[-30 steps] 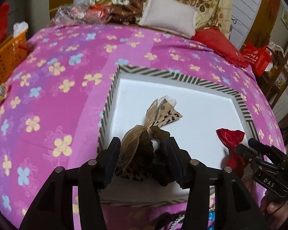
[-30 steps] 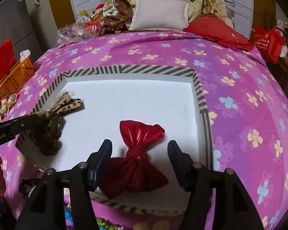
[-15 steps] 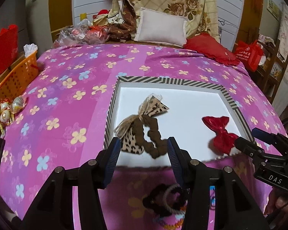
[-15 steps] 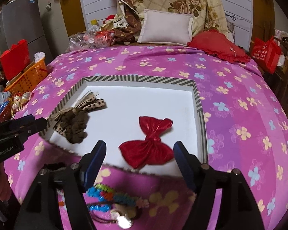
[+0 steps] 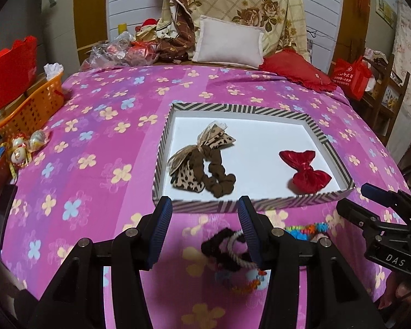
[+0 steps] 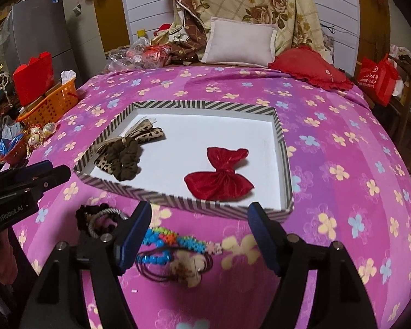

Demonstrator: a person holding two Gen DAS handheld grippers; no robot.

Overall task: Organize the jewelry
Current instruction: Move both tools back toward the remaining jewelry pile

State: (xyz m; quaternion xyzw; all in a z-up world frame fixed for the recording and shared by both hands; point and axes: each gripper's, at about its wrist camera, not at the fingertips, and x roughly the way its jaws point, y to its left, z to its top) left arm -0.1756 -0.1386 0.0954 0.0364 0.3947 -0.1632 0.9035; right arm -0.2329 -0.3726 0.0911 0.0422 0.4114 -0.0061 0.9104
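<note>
Nearest the cameras, the left gripper (image 5: 204, 229) and right gripper (image 6: 198, 233) both stand with jaws apart and nothing between the pads, above loose pieces on the pink floral bedspread (image 6: 342, 142): a black-and-rope hair tie (image 5: 227, 249) and a bright beaded bracelet (image 6: 175, 240) (just short of the tray's near wall). Beyond them, the striped tray (image 6: 205, 105) holds a leopard-print bow scrunchie (image 5: 202, 161) at left and a red bow (image 6: 219, 175) at right, well apart. Pillows (image 5: 228, 44) lie farthest back.

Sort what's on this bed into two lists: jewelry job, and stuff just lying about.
Job: striped tray, leopard bow scrunchie, red bow, black hair ties, colourful bead strand.
Lying about: orange basket, white pillow, red cushion.
</note>
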